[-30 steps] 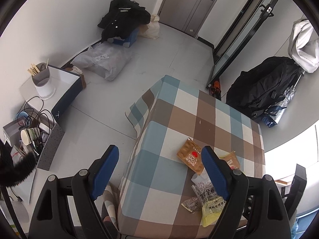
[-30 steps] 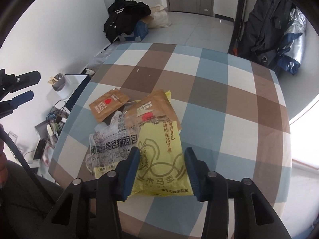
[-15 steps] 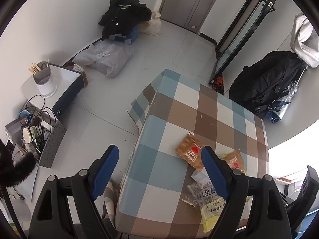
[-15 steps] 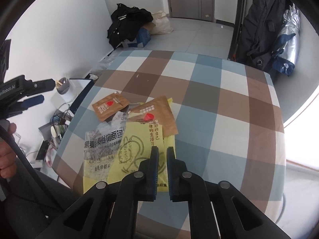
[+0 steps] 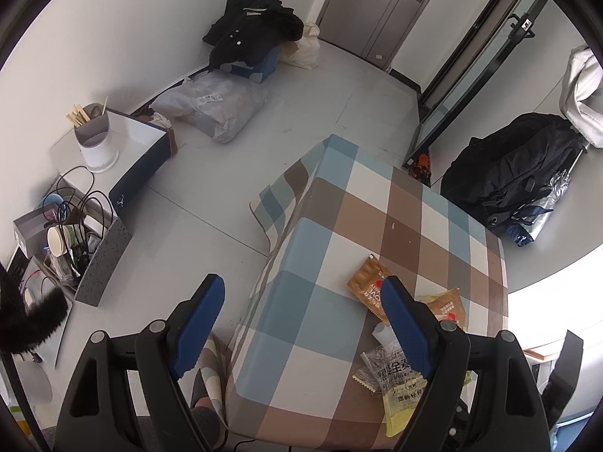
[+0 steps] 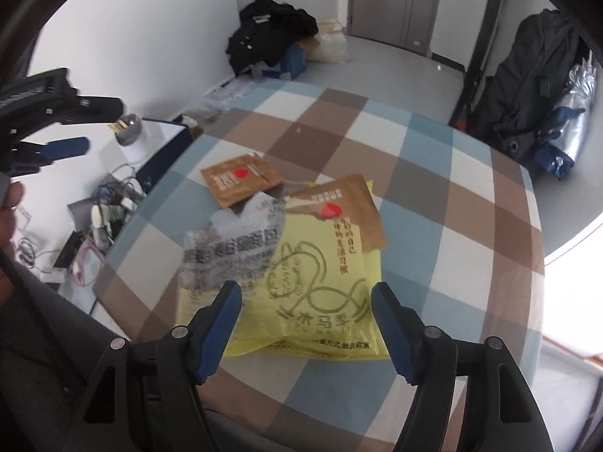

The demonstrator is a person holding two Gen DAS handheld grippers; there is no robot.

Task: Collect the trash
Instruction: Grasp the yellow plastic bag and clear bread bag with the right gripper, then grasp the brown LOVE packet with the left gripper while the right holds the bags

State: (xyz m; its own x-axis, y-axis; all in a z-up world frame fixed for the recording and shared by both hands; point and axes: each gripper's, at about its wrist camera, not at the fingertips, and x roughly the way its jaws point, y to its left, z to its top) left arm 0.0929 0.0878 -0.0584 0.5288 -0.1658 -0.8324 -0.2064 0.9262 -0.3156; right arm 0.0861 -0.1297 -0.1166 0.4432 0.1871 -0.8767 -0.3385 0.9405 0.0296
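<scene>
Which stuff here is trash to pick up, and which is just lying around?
Trash, on the table:
yellow bag
clear wrapper
two brown packets

Just lying around:
black clothes
backpack
chopstick cup
cables

A lived-in home room: a checked-cloth surface (image 5: 380, 233), with a coat pile (image 5: 252, 34) in the corner beyond it, near the door (image 5: 380, 3), and bags (image 5: 516, 173) beside it.

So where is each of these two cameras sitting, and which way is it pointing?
Left wrist: on the left gripper, looking down over the table edge and floor; its open blue fingers show.
Right wrist: on the right gripper, jaws opening above the yellow bag; a hand shows.
Both share the table and wrappers.
</scene>
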